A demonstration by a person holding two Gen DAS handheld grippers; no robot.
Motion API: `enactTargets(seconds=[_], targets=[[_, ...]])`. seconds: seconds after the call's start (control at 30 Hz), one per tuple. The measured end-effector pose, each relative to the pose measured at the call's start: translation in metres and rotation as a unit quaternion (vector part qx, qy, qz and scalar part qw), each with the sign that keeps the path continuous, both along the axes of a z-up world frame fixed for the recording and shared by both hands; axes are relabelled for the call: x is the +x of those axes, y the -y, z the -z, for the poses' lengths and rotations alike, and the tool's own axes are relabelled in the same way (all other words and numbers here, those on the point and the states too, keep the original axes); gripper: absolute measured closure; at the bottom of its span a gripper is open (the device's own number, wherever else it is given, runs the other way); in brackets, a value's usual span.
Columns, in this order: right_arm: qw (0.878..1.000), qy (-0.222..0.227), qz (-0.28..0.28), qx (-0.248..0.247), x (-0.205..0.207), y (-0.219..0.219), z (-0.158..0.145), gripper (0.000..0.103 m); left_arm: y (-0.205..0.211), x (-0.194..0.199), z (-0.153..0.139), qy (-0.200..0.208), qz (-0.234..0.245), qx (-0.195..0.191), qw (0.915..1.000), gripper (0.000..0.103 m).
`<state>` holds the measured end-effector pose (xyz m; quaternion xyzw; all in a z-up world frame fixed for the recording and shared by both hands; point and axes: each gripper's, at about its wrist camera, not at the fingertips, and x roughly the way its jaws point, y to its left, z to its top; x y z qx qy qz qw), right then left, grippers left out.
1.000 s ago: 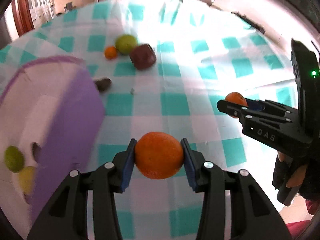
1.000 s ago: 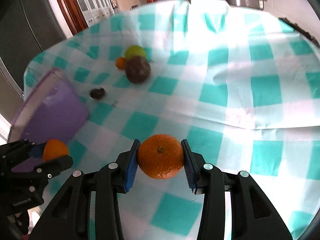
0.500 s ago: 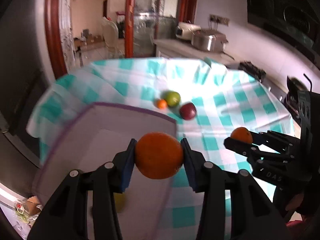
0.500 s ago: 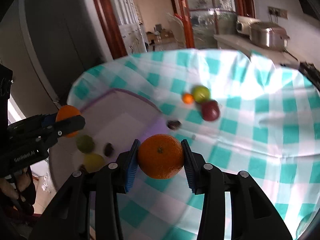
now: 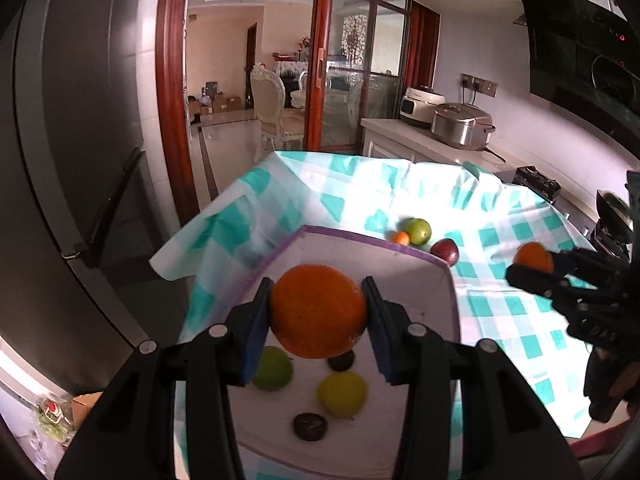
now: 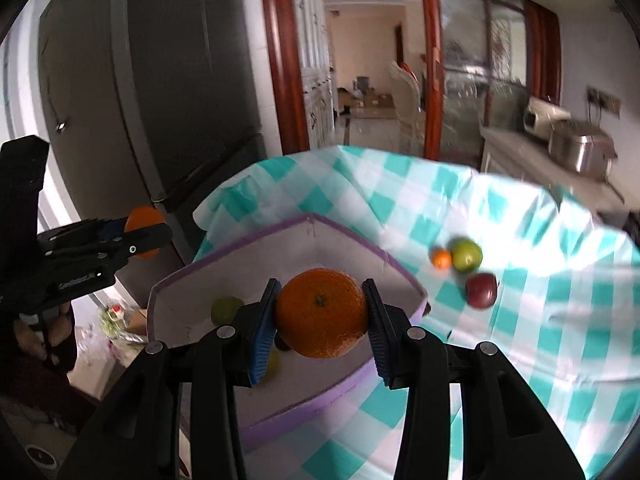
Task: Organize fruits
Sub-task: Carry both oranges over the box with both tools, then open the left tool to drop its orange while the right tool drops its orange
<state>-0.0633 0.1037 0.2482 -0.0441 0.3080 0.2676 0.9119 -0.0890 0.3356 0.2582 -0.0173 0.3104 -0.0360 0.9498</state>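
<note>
Carrying two oranges at once: left gripper [image 5: 318,312] clamping one orange [image 5: 318,311] between its blue fingers [image 5: 256,330], right gripper [image 6: 320,314] clamping a second orange [image 6: 321,313] the same way, stem end facing the camera. Hanging over the purple-rimmed box [image 5: 372,242] in the left wrist view, with the white floor directly under the fruit and a green fruit [image 5: 273,367], a yellow fruit [image 5: 342,394] and two dark fruits, one at [image 5: 310,426], lying toward 6 o'clock below the fingers. Sitting nearer the near wall in the right wrist view, so probably only part-way over the opening, though fisheye distortion and motion blur are making that hard to judge. Leaving a small orange fruit [image 5: 400,237], a green apple [image 5: 418,231] and a dark red fruit [image 5: 445,251] out on the checked surface [image 5: 520,320] at about 1 o'clock, beyond the far rim. Favouring the left side for the first release: straight down, no long axis to line up on a round fruit, only an open patch of floor between the fruits already inside. Needing the right side to travel a little toward 11 o'clock before letting go.
</note>
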Motion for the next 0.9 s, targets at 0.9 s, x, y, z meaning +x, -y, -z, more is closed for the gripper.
enactTargets(seconds=[0.9], targets=[[0.943, -0.172, -0.159, -0.235, 0.031, -0.122, 0.138, 0.062, 0.002, 0.053, 0.133, -0.235, 0.015, 0.099, 0.9668, 0.058]])
